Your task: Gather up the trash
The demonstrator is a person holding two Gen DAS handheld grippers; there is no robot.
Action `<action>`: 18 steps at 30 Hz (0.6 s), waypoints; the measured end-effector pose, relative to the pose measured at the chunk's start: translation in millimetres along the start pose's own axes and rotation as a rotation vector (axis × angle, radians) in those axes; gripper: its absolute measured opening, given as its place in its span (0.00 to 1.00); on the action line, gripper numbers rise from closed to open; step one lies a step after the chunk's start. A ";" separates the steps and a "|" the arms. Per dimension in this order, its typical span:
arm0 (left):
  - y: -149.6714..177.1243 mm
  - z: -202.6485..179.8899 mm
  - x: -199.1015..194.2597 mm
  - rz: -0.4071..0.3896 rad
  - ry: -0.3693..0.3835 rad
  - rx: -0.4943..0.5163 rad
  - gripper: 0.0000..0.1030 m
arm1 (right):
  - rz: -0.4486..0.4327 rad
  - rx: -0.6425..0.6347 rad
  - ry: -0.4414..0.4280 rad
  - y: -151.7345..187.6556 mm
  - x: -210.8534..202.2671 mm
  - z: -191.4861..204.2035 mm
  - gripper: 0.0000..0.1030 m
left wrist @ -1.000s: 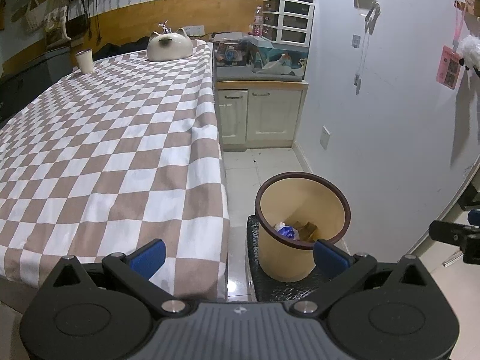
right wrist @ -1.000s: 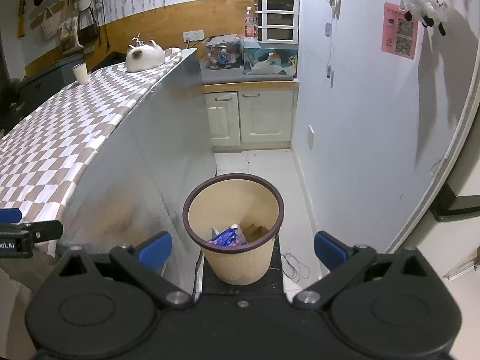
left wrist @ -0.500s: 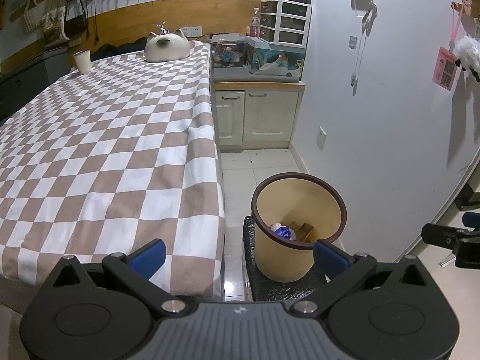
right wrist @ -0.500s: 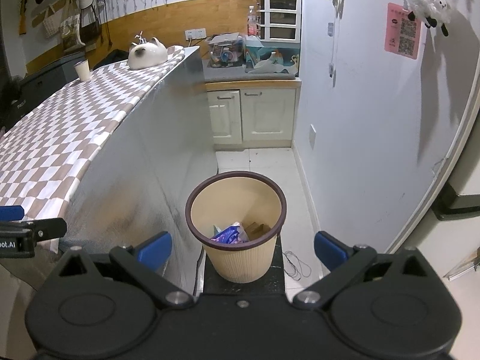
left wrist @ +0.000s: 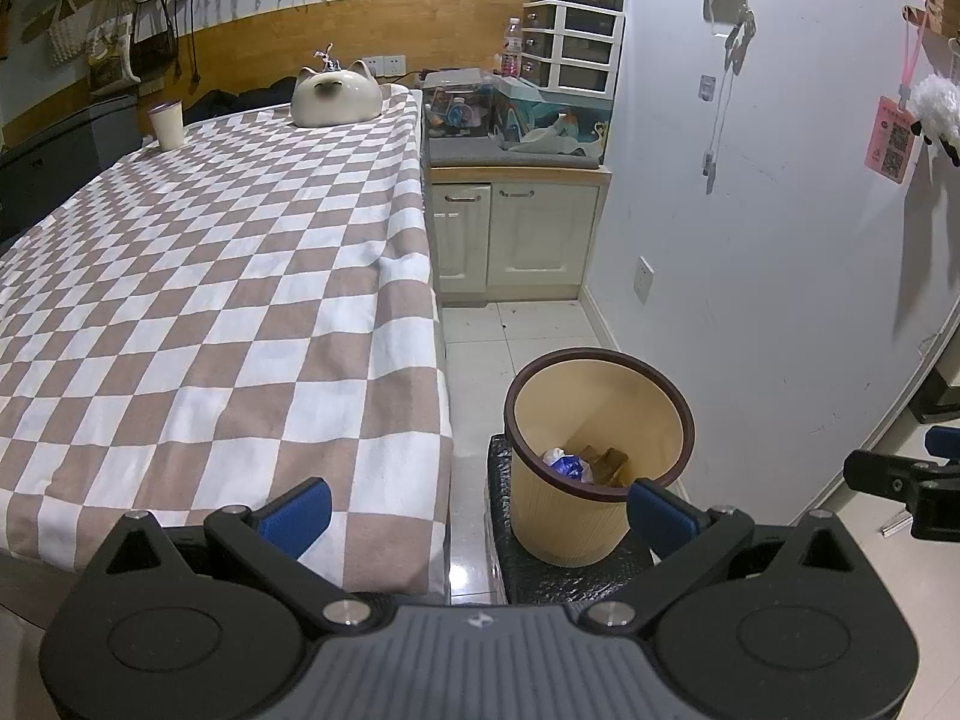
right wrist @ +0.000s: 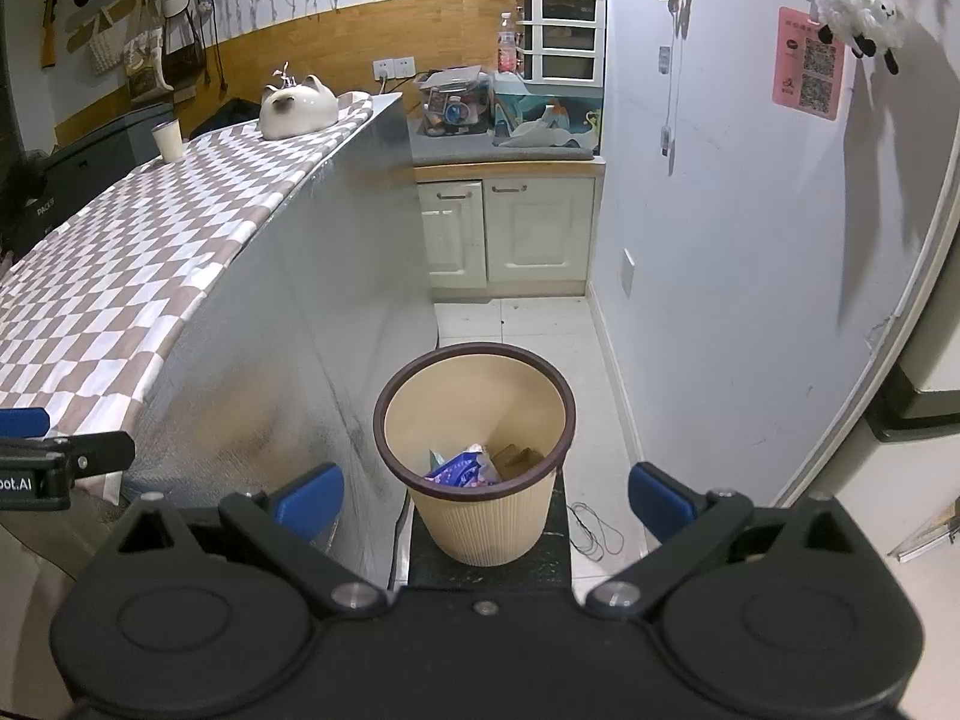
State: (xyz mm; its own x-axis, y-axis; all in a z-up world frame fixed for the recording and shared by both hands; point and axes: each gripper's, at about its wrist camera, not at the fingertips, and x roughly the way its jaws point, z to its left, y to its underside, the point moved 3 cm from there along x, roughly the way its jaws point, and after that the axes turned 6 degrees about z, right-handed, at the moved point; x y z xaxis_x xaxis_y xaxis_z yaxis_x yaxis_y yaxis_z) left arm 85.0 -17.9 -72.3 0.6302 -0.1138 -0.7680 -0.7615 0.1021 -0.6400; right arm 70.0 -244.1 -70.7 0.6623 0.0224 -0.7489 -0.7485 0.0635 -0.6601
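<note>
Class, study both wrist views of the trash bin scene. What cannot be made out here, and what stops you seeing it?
- Tan ribbed plastic trash bin: its bottom, hidden in both views by the blue crumpled wrapper and the bin wall.
- White paper cup: its contents, too far in both.
- Pink paper notice: print too small, right view.

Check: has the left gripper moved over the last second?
Yes. The left gripper shifted: the bin slid left against the jaws and the tablecloth shows more.

Left gripper [left wrist: 477,504] spread wide, empty, over table edge. Bin [left wrist: 600,456] on floor beside checked tablecloth [left wrist: 210,300], wrappers [left wrist: 564,463] inside. Cup [left wrist: 167,125] at far end.
</note>
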 end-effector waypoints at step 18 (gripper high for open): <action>0.9 0.0 0.0 -0.003 0.000 0.001 1.00 | -0.001 0.000 -0.001 -1.1 -0.7 -1.2 0.99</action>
State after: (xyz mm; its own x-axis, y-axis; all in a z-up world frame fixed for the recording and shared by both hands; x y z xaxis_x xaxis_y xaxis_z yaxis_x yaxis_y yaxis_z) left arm 84.3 -17.8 -72.9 0.6326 -0.1137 -0.7661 -0.7595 0.1023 -0.6424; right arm 70.3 -245.4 -69.5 0.6633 0.0229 -0.7480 -0.7477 0.0639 -0.6610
